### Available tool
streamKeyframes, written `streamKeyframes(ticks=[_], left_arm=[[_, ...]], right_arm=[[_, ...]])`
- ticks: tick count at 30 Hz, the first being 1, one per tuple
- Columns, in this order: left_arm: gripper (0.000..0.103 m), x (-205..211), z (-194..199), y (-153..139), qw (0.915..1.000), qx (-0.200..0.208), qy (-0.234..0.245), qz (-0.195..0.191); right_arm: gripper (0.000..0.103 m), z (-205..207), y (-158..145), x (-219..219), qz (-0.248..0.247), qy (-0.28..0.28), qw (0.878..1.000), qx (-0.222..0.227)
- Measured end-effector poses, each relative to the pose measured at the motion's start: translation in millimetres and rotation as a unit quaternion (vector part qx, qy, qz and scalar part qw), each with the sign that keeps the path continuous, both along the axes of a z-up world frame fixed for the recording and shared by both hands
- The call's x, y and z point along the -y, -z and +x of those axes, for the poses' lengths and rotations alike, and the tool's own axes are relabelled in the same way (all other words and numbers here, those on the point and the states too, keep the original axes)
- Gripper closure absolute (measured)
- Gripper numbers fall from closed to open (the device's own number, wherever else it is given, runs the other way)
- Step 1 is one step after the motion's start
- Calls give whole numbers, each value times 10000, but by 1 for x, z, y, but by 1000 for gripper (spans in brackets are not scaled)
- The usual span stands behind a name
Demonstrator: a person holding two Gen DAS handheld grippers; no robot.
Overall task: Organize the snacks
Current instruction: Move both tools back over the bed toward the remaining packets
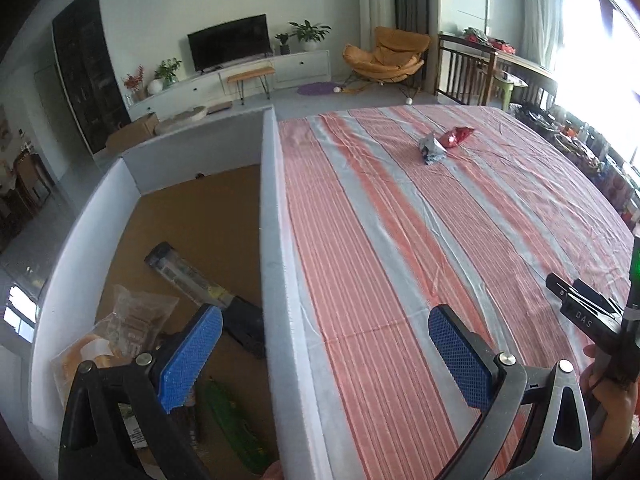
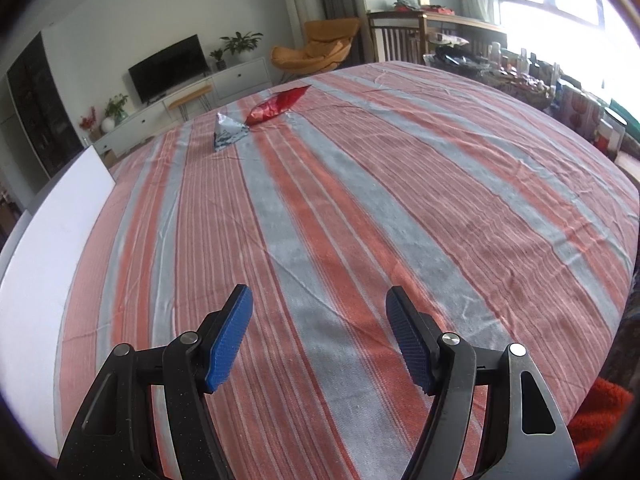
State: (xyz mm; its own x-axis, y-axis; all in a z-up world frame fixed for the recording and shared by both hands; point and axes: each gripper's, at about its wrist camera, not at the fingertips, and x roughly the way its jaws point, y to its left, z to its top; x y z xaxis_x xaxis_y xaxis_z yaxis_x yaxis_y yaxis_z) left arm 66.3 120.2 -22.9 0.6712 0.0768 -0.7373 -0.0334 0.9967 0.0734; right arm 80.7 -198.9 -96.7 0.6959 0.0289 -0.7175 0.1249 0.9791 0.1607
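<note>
The right gripper is held with its jaws wide apart and nothing between them, above bare striped tablecloth. From these jaws, the two loose snacks are seen far up the cloth at about eleven o'clock: a silver-blue packet and, just beyond it and touching or nearly so, a red foil packet whose long axis runs from about eight to two o'clock. The left gripper is likewise seen spread open and empty, straddling the white wall of the box; from it the same two packets, silver-blue and red, are placed at about one o'clock, well apart from the jaws. Other snacks are already laid in the box. Neither hand is near; the right, over open cloth, is judged better placed for the reach.
</note>
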Motion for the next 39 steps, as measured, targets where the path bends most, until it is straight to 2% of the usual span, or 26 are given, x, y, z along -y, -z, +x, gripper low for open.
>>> streamKeyframes(ticks=[4,8,14,15,18,22,24,27,33,35,37,39], left_arm=[[1,1,-14,-26,9984,550,-32,90],[1,18,-17,-45,9972,646,373,-61],[0,63,0,-39,9928,220,1009,-605],[0,71,5,-36,9914,102,1105,-694],[0,98,21,-24,9858,-280,1360,-943],[0,132,41,-16,9794,-566,1614,-1077],[0,145,51,-18,9780,-568,1741,-1002],[0,163,79,-22,9760,-568,1984,-695],[0,182,161,-22,9705,-646,2311,-249],[1,191,189,-13,9657,-716,2496,69],[1,206,218,2,9573,-780,2729,553],[1,214,247,16,9543,-780,2728,938]], right_arm=[[31,2,2,8,20,179,9997,-137],[28,14,0,20,-49,231,9990,-378],[28,43,0,49,-818,292,9941,-650],[28,43,2,55,-831,377,9938,-641],[28,41,7,72,-433,623,9950,-651],[26,40,7,70,-460,590,9954,-606],[23,41,7,68,-492,546,9953,-623],[21,42,8,66,-548,493,9952,-643],[14,44,10,61,-706,426,9942,-683],[13,44,10,61,-703,404,9944,-682],[12,44,10,62,-699,390,9944,-684],[11,45,10,61,-702,375,9945,-688]])
